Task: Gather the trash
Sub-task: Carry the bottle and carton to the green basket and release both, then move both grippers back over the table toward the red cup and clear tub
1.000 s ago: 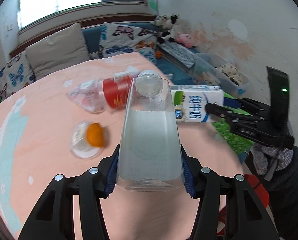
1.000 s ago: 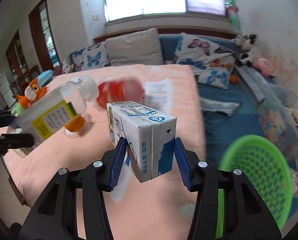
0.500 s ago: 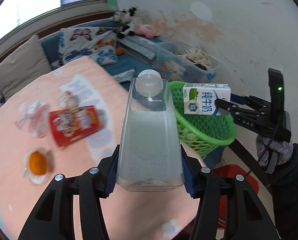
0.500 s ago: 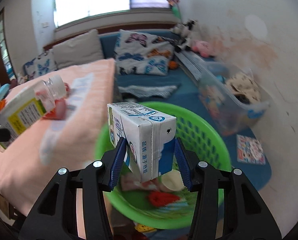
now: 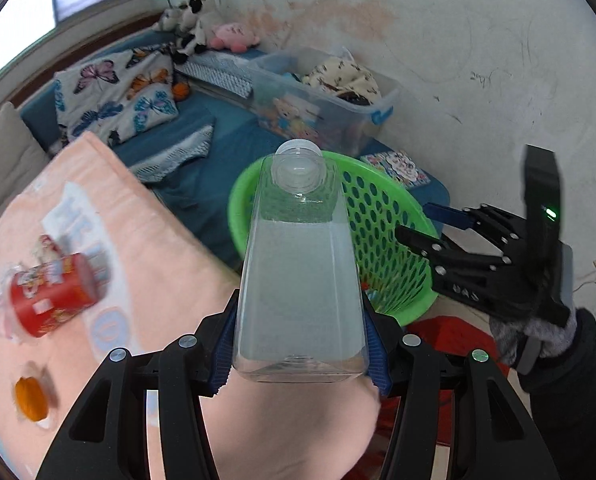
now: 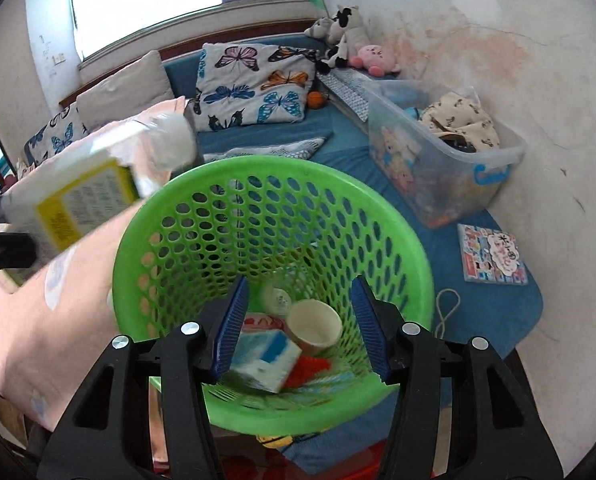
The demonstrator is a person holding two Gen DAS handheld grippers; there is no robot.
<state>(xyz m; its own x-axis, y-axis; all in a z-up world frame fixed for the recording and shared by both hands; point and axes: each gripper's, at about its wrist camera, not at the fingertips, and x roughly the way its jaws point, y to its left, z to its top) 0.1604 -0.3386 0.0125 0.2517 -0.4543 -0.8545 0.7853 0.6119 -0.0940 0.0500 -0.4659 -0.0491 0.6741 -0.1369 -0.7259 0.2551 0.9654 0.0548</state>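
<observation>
- the jaws of the right gripper [image 6: 299,326] are spread with nothing between them, above the green basket [image 6: 401,236].
- a milk carton [image 6: 264,360] and a paper cup [image 6: 315,324] are seen lying in the basket, so that part is judged done.
- a clear bottle [image 5: 299,272] is clamped in the jaws of the left gripper [image 5: 299,344], just short of the basket rim.
- a red-labelled bottle [image 5: 54,296] and an orange-filled cup [image 5: 32,400] are left on the worktop [image 5: 146,248].
</observation>
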